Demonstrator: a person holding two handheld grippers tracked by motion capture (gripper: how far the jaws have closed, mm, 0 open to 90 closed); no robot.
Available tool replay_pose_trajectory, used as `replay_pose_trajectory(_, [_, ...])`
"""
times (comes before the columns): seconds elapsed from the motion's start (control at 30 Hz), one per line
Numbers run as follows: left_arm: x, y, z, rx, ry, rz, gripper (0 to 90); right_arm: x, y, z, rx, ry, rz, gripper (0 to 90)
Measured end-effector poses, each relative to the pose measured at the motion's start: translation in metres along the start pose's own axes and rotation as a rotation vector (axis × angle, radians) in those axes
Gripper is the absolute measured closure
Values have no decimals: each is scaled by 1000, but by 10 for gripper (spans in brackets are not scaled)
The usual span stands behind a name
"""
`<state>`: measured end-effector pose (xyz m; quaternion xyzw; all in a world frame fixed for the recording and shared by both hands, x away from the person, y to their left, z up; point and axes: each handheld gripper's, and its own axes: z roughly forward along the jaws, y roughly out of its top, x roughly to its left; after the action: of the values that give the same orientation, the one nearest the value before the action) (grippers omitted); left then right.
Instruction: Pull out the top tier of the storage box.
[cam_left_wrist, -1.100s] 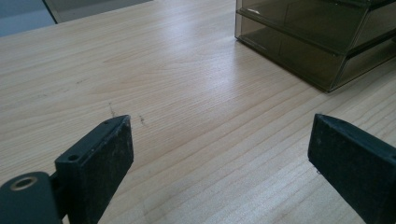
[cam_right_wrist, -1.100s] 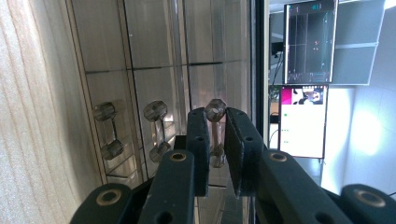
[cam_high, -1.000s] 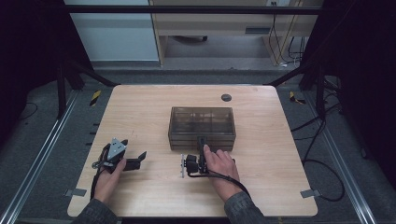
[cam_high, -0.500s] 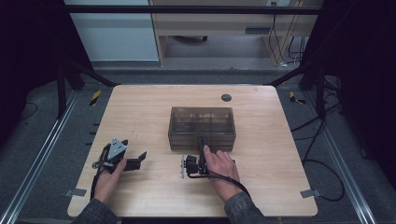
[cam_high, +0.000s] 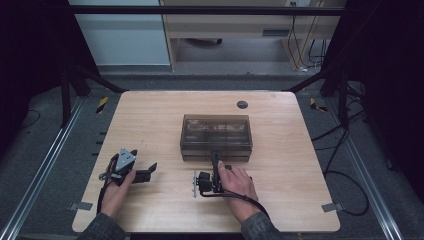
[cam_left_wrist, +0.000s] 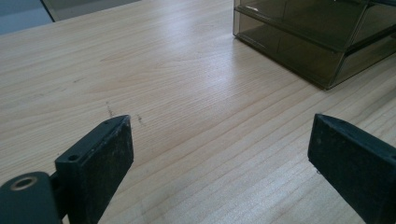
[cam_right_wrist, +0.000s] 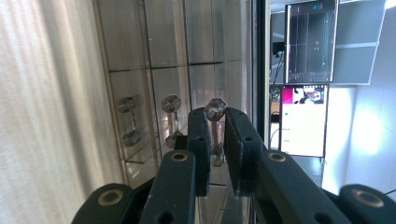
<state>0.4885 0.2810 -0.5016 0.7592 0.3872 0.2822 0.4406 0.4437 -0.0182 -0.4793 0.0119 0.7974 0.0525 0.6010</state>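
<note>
Right gripper (cam_right_wrist: 215, 140) clamped on top drawer's handle (cam_right_wrist: 215, 111); drawer looks unpulled. Left gripper (cam_left_wrist: 219, 158) wide open, idle, holding nothing.

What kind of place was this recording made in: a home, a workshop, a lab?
Most likely a lab or test room set up for recording. The light wooden table stands inside a black metal frame, loose black cables trail over the grey floor, and lit display screens hang on the far wall.

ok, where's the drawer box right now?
High view: the smoky drawer box sits mid-table, just beyond the right gripper, whose fingers pinch a clear drawer handle; the table grommet lies behind it.
</note>
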Motion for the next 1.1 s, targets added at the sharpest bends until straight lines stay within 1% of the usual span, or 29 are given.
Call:
replay_pose_trajectory(0.13, [-1,0,0,2,1,4,65,2,0,-8,-6,0,-5,812])
replay_pose_trajectory(0.2, [-1,0,0,3,1,5,65,4,0,-12,-7,2,0,811])
replay_pose_trajectory(0.27, [-1,0,0,5,0,6,65,4,0,-13,-17,1,-10,811])
replay_pose_trajectory(0.37, [-1,0,0,5,1,8,65,3,-1,-13,-17,10,7,805])
replay_pose_trajectory(0.4, [-1,0,0,5,2,8,65,3,-1,-13,-22,15,11,793])
replay_pose_trajectory(0.43, [-1,0,0,5,1,9,65,1,-2,-13,-28,20,24,742])
replay_pose_trajectory(0.47, [-1,0,0,5,0,8,65,0,-2,-14,-23,20,47,685])
replay_pose_trajectory(0.5, [-1,0,0,5,1,8,65,-1,-2,-15,-24,19,65,667])
replay_pose_trajectory(0.53, [-1,0,0,5,1,8,64,-1,-3,-16,-22,28,83,653])
replay_pose_trajectory(0.6, [-1,0,0,5,2,7,58,-2,-4,-18,-21,34,114,588])
replay_pose_trajectory(0.67, [-1,0,0,2,4,4,55,-3,-7,-21,-19,47,157,544])
replay_pose_trajectory(0.73, [-1,0,-1,-5,0,-7,49,-5,-10,-23,-11,66,220,482])
replay_pose_trajectory(0.77, [-1,0,-1,-10,-8,-18,48,-6,-12,-24,-16,85,247,460])
replay_pose_trajectory(0.8, [-1,0,-1,-12,-14,-26,45,-8,-14,-25,-16,109,287,434])
replay_pose_trajectory(0.83, [-2,0,-2,-16,-14,-26,44,-10,-17,-26,-15,126,324,419])
replay_pose_trajectory(0.87, [-2,1,-3,-21,-13,-21,44,-12,-20,-28,-21,129,348,403])
replay_pose_trajectory(0.9, [-3,2,-4,-24,-13,-17,43,-13,-23,-29,-24,137,384,387])
replay_pose_trajectory(1.0, [-6,5,-8,-33,-30,-10,39,-18,-33,-32,-16,164,448,342])
replay_pose_trajectory(1.07, [-10,8,-12,-39,-39,2,37,-21,-39,-34,-12,187,509,317])
replay_pose_trajectory(1.1, [-12,9,-14,-33,-50,4,38,-23,-43,-35,-11,201,533,302])
